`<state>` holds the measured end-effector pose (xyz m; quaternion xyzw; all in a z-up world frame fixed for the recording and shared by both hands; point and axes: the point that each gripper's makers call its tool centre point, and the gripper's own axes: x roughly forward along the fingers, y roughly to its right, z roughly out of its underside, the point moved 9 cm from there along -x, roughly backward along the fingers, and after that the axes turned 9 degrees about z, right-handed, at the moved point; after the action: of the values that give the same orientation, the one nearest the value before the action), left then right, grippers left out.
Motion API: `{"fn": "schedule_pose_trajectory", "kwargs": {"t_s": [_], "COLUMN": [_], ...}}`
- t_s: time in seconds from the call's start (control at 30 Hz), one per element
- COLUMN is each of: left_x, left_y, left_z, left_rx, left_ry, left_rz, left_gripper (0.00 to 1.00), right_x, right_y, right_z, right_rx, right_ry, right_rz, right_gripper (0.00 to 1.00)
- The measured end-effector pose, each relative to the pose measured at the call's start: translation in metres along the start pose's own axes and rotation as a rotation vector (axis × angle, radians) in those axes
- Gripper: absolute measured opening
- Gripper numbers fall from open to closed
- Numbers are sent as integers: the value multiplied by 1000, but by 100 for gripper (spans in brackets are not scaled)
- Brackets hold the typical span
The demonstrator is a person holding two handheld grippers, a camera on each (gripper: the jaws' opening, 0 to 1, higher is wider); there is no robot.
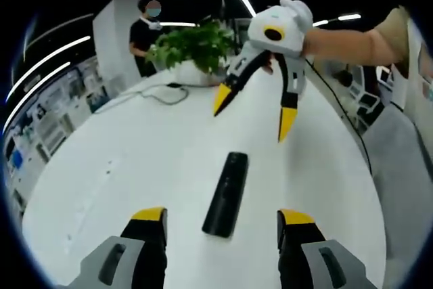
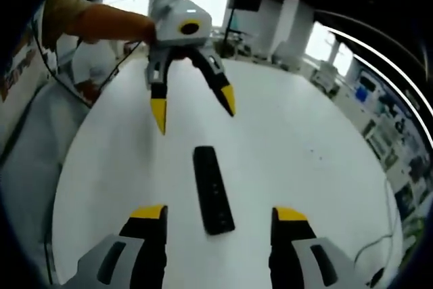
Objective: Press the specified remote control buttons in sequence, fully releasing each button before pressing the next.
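A black remote control (image 1: 226,193) lies lengthwise on the white table (image 1: 101,167), just ahead of my left gripper (image 1: 222,216), whose yellow-tipped jaws stand wide open on either side of its near end. Beyond the remote's far end my right gripper (image 1: 254,112) hovers above the table, open and pointing down, held by a person's hand. In the right gripper view the same remote (image 2: 212,187) lies between the open jaws of my right gripper (image 2: 219,213), and the left gripper (image 2: 193,107) hangs open past the remote's far end. Neither gripper touches the remote.
A potted green plant (image 1: 196,45) and a looped cable (image 1: 166,93) sit at the table's far end, with a person (image 1: 143,38) standing behind them. Another cable (image 2: 379,248) runs near the table's (image 2: 304,153) edge. Office desks surround the table.
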<state>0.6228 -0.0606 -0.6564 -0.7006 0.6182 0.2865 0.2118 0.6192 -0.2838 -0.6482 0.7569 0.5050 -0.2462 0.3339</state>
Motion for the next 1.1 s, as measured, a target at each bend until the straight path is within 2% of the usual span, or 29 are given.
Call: {"fn": "schedule_pose_trajectory", "kwargs": {"t_s": [0.43,1.1], "left_x": [15,42], "left_y": [-11,-18], "left_z": [5,9], "left_rx": [-1,27], "left_ry": [-35,-119], "left_rz": [33,98], "left_gripper": [64,53], "right_x": [20,47], "right_y": [4,4], "right_z": [7,11], "right_rx": [-24,-75], "right_ry": [-50,-124], "right_rz": [-54,-127], "right_gripper": [54,45]}}
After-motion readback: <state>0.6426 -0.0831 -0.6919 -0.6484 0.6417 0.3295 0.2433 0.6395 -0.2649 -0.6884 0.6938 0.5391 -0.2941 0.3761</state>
